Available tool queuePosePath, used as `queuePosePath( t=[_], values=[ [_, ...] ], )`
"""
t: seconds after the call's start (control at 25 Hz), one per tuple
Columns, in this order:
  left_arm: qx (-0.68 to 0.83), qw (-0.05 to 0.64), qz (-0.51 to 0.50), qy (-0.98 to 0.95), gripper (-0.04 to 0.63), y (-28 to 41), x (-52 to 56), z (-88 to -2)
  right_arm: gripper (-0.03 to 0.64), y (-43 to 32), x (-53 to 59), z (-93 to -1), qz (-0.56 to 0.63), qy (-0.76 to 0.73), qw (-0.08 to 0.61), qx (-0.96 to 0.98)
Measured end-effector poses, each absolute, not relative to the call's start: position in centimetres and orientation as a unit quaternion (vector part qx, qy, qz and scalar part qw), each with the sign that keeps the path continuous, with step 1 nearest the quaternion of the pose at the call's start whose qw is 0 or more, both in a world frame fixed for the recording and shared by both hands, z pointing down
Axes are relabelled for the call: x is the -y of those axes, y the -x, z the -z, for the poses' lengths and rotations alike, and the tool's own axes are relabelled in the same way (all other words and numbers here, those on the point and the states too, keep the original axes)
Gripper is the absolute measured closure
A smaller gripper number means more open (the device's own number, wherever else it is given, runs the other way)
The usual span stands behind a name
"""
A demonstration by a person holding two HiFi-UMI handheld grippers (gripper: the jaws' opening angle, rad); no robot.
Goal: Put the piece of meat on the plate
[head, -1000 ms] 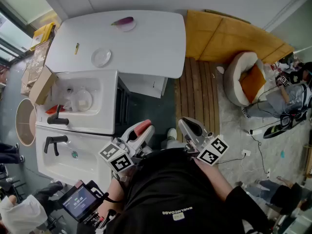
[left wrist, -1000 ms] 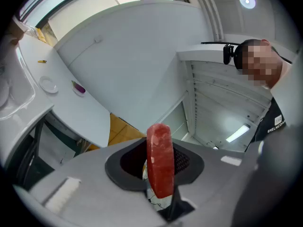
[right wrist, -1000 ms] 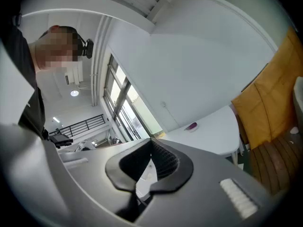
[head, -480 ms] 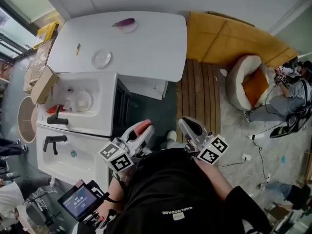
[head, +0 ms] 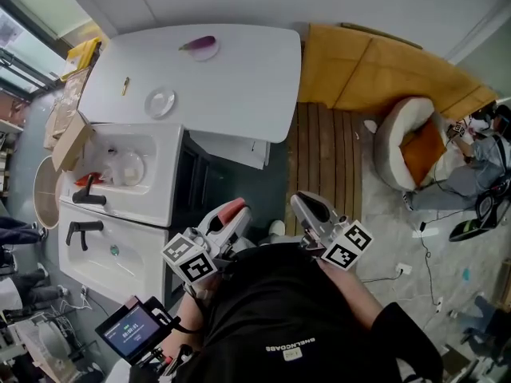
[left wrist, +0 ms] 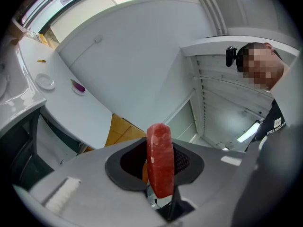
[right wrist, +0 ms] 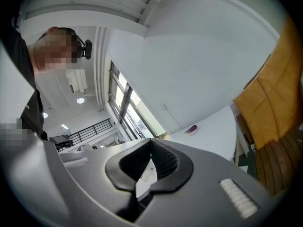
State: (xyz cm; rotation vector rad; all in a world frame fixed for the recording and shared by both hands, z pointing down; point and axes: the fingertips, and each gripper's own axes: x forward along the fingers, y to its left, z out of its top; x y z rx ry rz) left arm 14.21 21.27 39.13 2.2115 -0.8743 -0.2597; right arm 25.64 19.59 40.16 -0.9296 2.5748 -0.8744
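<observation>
Left tool [left wrist: 156,173] — clamping meat [left wrist: 160,148] (upright), plate [head: 160,101] apart

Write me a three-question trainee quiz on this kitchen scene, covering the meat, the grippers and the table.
1. True or false: the piece of meat already lies on the empty plate.
2. Which gripper holds the meat? A) the left gripper B) the right gripper C) neither
3. What purple thing lies near the far edge of the white table?
Key: 1 false. 2 A. 3 an eggplant.
</observation>
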Motion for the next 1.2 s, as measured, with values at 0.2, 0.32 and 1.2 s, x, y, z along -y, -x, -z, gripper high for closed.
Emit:
queuePosePath(
  t=[0.2, 0.32, 1.2],
  values=[
    [0.350, 0.370, 0.093, -0.855, 0.486, -15.8, -21.0, -39.6, 0.614, -26.7, -19.1, -40.3, 0.307, 0.302, 0.136, -0.892],
    [0.347, 0.372, 0.091, -0.856, 0.486, -16.3, -20.4, -39.8, 0.614, -27.0, -18.5, -40.4, 0.308, 0.301, 0.138, -0.892],
    [0.303, 0.390, 0.085, -0.865, 0.486, -13.9, -11.3, -39.8, 0.612, -24.1, -10.6, -40.8, 0.291, 0.345, 0.100, -0.887]
  ],
)
